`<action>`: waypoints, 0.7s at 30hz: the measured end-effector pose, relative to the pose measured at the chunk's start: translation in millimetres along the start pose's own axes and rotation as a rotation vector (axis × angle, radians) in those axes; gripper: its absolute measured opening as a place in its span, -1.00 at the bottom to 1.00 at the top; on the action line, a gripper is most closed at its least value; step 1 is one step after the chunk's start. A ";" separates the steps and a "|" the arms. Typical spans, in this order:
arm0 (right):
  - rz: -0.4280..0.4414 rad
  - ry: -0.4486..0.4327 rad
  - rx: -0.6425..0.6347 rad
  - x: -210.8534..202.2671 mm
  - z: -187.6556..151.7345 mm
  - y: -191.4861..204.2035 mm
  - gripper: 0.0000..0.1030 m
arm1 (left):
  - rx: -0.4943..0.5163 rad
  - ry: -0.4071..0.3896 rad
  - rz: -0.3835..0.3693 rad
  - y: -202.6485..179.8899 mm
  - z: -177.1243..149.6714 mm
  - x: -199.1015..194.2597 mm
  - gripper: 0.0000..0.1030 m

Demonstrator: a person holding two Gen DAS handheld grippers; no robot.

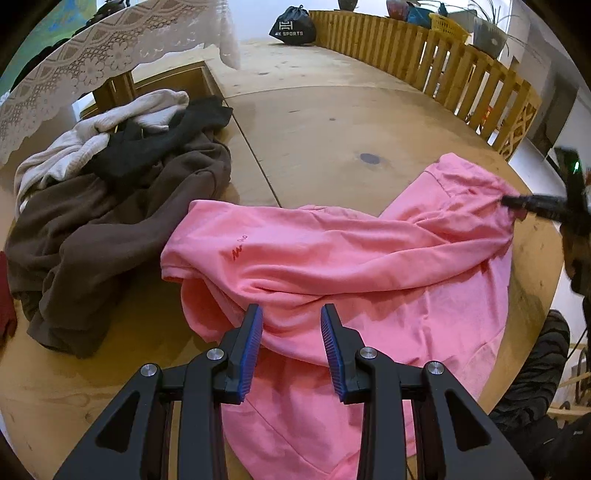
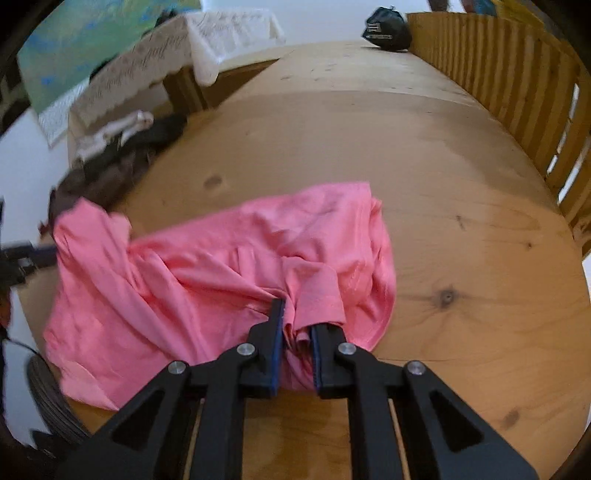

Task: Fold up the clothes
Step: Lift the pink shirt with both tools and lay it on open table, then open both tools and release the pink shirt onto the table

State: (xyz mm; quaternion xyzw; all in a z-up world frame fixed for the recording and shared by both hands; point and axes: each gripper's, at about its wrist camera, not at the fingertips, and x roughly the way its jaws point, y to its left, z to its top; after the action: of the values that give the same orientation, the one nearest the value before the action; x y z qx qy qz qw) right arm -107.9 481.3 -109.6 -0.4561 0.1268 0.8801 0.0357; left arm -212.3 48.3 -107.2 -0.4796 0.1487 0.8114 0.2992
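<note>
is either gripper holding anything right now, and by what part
The right gripper pinches a bunched fold of the pink shirt at its edge. The left gripper is open over the shirt, holding nothing.

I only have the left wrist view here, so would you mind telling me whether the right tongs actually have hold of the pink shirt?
Observer: Yes, the right tongs are closed on a bunched fold of the pink shirt; cloth fills the gap between the blue pads.
Operator: Thank you. Is anything lying on the table to the right of that grip?
Observer: Only bare wooden table, with a dark knot showing in the wood.
Operator: And how does the wooden railing look from that side?
Observer: The wooden railing runs along the table's far right edge, ending beside a black bag.
</note>
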 end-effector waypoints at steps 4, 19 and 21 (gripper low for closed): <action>-0.042 -0.037 -0.005 -22.3 11.7 0.8 -0.76 | 0.005 0.017 0.003 4.4 0.4 9.4 -0.39; -0.191 -0.215 0.076 -74.7 24.5 -33.3 -0.82 | -0.022 0.026 0.004 24.4 -2.8 16.1 -0.18; -0.236 -0.235 0.062 -70.8 41.4 -37.9 -0.82 | -0.025 0.028 0.019 27.1 -2.6 15.5 -0.18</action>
State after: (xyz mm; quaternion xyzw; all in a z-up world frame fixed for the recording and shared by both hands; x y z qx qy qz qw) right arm -92.9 532.2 -36.5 -0.3607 0.0945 0.9126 0.1676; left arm -233.1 31.1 -123.1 -0.4931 0.1473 0.8093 0.2832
